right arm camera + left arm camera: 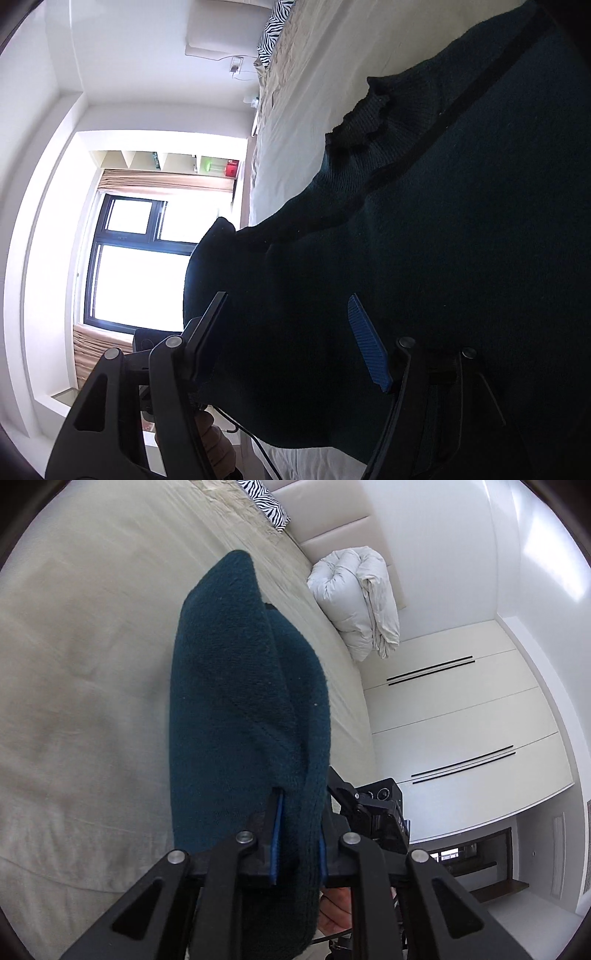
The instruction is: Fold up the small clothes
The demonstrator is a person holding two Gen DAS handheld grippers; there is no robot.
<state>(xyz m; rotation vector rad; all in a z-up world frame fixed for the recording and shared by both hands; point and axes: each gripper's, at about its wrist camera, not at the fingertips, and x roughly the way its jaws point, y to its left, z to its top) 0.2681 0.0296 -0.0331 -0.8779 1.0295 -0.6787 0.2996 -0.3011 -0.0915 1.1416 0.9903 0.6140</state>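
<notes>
Your left gripper (299,834) is pinching a ribbed edge of the dark teal knit garment (236,701); both blue pads (277,840) are pressed into the fabric. The garment is lifted off the bed (74,646) and runs from the gripper toward 12 o'clock in the left wrist view, covering the middle of the frame.

Your right gripper (288,339) is spread, its fingers wide apart. The same garment (443,240) lies bunched between them, and one blue pad (369,350) shows bare at 4 o'clock. I cannot tell whether the other finger at 8 o'clock touches the cloth. A ribbed cuff (358,125) sits at 1 o'clock on the bed sheet (295,129).

Further out in the left view: a folded white duvet (358,602) at 1 o'clock on the bed, a zebra-print pillow (266,502) at 12, white wardrobe doors (461,709) at 3. Right view: a window (144,266) at 9 o'clock.
</notes>
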